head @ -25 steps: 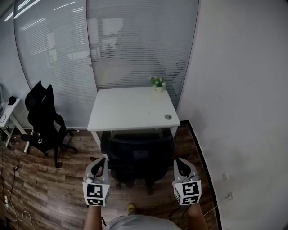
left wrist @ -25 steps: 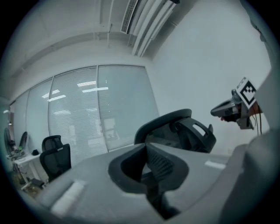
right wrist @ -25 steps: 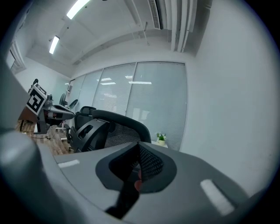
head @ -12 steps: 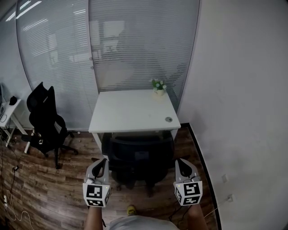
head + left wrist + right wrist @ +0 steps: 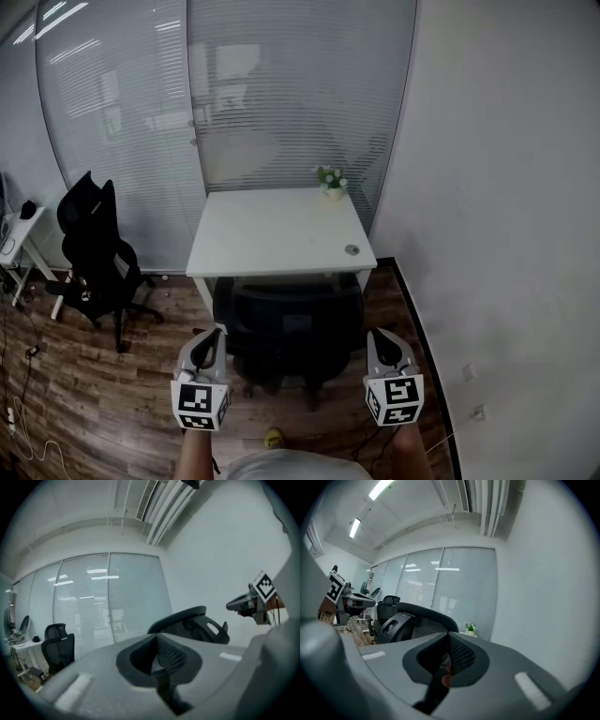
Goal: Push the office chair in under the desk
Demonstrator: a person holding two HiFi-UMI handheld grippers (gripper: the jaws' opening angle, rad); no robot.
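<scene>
Head view: office chair point(image 5: 286, 323) tucked seat-first under the white desk point(image 5: 277, 234), left gripper point(image 5: 214, 337) and right gripper point(image 5: 375, 336) flanking its backrest without touching; seemingly all but done. Left gripper view: jaws pressed together on nothing, backrest ahead. Right gripper view: likewise closed and empty.

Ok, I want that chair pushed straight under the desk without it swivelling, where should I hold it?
Probably the top edge of the backrest of the office chair, one gripper near each end, from behind: it faces the left gripper and right gripper, with the seat already pointing under the desk.
</scene>
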